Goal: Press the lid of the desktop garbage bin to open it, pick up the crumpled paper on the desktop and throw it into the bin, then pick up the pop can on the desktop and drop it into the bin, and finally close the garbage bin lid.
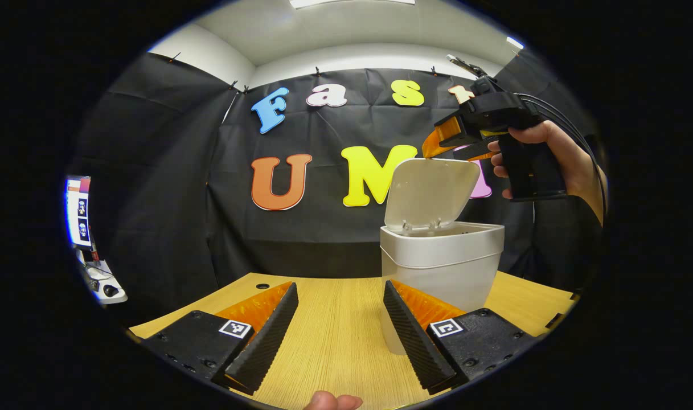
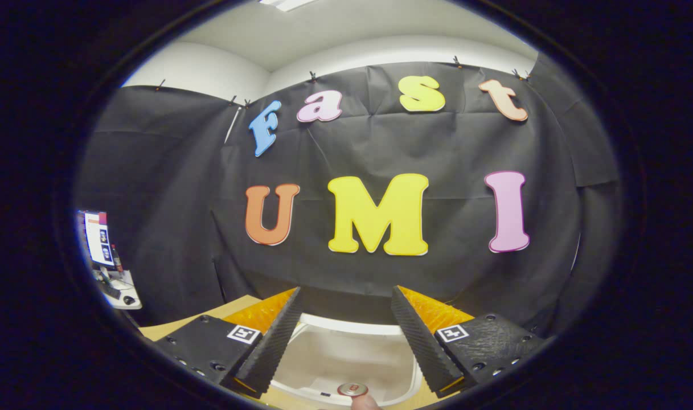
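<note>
The right hand-held gripper, fingers spread, hangs directly above the open bin; the pop can lies below it.

You have no words, brands or numbers to read here; only square black-and-white coded tags sit on the left gripper and the right gripper, holding no legible text.

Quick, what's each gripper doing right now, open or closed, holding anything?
Left gripper: open, holding nothing, low over the table facing the bin.
Right gripper: open, nothing held, above the open bin, a can below it.
</note>
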Demonstrator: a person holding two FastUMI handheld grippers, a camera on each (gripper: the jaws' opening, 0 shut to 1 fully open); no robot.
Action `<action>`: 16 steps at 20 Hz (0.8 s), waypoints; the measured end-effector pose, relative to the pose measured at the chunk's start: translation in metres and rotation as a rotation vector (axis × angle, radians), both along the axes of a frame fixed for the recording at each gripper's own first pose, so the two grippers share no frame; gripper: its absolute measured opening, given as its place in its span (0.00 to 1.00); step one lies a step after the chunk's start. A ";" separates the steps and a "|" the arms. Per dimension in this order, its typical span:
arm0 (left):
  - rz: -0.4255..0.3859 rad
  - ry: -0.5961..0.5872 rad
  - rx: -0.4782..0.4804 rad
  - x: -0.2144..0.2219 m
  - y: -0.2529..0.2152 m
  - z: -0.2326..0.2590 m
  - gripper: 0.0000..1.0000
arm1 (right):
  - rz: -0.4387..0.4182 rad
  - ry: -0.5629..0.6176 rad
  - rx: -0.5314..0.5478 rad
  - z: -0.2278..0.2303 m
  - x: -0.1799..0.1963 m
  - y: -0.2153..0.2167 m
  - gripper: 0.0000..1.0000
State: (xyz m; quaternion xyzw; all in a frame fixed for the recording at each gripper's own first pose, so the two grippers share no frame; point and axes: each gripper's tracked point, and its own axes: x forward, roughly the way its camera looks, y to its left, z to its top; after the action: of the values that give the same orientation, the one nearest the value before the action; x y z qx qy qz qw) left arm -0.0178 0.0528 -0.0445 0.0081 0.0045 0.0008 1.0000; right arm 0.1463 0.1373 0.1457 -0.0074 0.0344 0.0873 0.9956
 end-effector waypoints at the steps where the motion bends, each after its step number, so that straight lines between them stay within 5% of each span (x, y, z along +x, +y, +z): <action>1: -0.007 0.000 -0.001 -0.002 -0.002 -0.003 0.98 | 0.005 0.012 0.008 -0.008 -0.004 0.000 0.96; 16: -0.056 0.002 0.001 -0.033 -0.018 -0.019 0.98 | -0.056 0.131 0.030 -0.102 -0.019 -0.013 0.96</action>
State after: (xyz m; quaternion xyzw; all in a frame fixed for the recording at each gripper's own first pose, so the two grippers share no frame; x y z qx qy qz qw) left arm -0.0508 0.0348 -0.0637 0.0087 0.0050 -0.0271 0.9996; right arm 0.1274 0.1242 0.0436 0.0141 0.0982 0.0601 0.9932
